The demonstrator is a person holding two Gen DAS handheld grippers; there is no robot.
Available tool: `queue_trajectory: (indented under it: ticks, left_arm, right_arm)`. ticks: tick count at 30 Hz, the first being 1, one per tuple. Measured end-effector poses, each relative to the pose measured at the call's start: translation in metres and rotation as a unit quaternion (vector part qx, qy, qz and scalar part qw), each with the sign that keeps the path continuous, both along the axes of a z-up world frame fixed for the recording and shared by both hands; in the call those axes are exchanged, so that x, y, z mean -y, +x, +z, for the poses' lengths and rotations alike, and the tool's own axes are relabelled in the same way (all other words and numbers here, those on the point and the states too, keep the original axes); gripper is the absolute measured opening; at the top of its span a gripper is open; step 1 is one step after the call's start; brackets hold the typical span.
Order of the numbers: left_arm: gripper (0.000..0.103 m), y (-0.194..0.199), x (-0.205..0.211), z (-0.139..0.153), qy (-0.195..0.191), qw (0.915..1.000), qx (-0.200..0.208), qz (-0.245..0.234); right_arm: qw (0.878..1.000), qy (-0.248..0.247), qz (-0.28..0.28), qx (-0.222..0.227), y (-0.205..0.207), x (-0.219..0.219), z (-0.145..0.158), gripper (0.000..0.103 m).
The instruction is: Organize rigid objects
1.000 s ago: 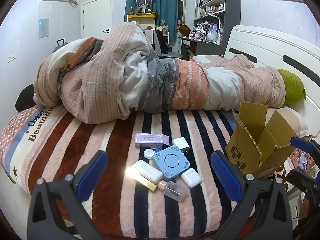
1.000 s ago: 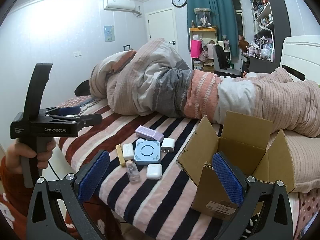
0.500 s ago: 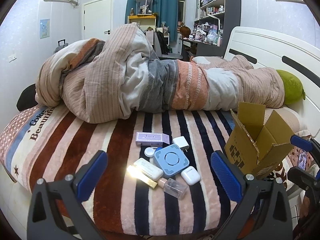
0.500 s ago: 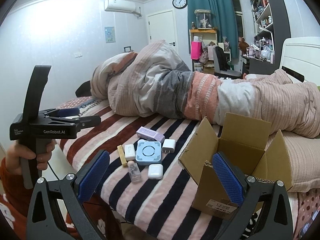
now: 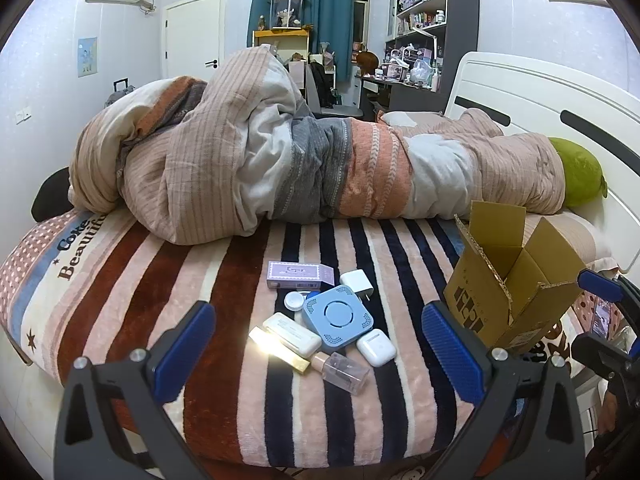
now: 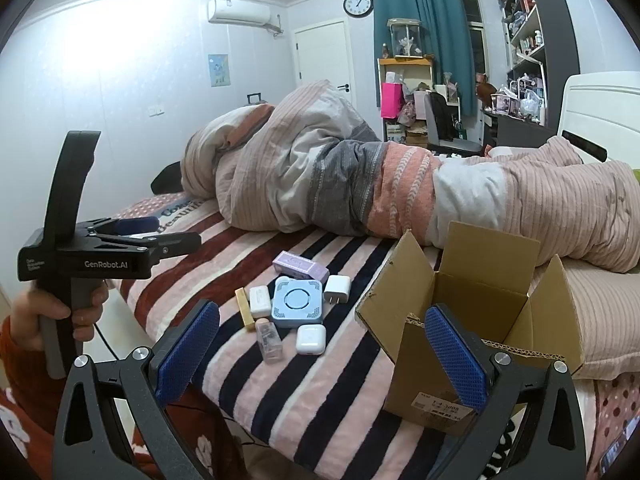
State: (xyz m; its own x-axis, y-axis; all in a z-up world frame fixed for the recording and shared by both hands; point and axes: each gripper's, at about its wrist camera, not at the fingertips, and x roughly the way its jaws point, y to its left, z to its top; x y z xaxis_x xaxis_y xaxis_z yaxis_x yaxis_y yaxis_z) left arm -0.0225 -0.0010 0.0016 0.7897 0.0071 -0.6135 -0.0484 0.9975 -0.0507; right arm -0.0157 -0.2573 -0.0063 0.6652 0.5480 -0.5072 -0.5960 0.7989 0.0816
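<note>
A cluster of small items lies on the striped blanket: a blue square device (image 5: pixel 338 317) (image 6: pixel 297 306), a purple box (image 5: pixel 300 274) (image 6: pixel 300 265), a white charger (image 5: pixel 357 283) (image 6: pixel 337 289), a white earbud case (image 5: pixel 376 347) (image 6: pixel 310 339), a white oblong case (image 5: pixel 291 334) (image 6: pixel 260 301), a gold bar (image 5: pixel 279 349) (image 6: pixel 244 311), a clear bottle (image 5: pixel 345 372) (image 6: pixel 269 341) and a small round lid (image 5: pixel 294 301). An open cardboard box (image 5: pixel 508 280) (image 6: pixel 472 320) stands to their right. My left gripper (image 5: pixel 320 354) and right gripper (image 6: pixel 320 354) are open and empty, short of the items.
A heaped striped duvet (image 5: pixel 280 160) fills the back of the bed, with a green pillow (image 5: pixel 580 178) by the white headboard (image 5: pixel 560 108). The bed's near edge (image 5: pixel 320 456) runs just under my grippers. In the right wrist view a hand (image 6: pixel 60 316) holds the left gripper's handle.
Both views have pulled back and lifted slightly, so the items look a little farther off. Nothing on the bed has moved and both grippers stay open.
</note>
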Motion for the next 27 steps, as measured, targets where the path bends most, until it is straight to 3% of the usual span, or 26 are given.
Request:
queue_trajectory:
  ticks: [21, 27]
  left_arm:
    - [0.103, 0.011, -0.002, -0.007, 0.002, 1.0000, -0.009, 0.003]
    - [0.103, 0.018, -0.001, -0.010, -0.002, 0.9999, -0.011, 0.000]
  right_arm:
    - [0.999, 0.016, 0.020, -0.033, 0.010, 0.000, -0.004, 0.103]
    - [0.998, 0.020, 0.041, -0.041, 0.021, 0.011, 0.007, 0.103]
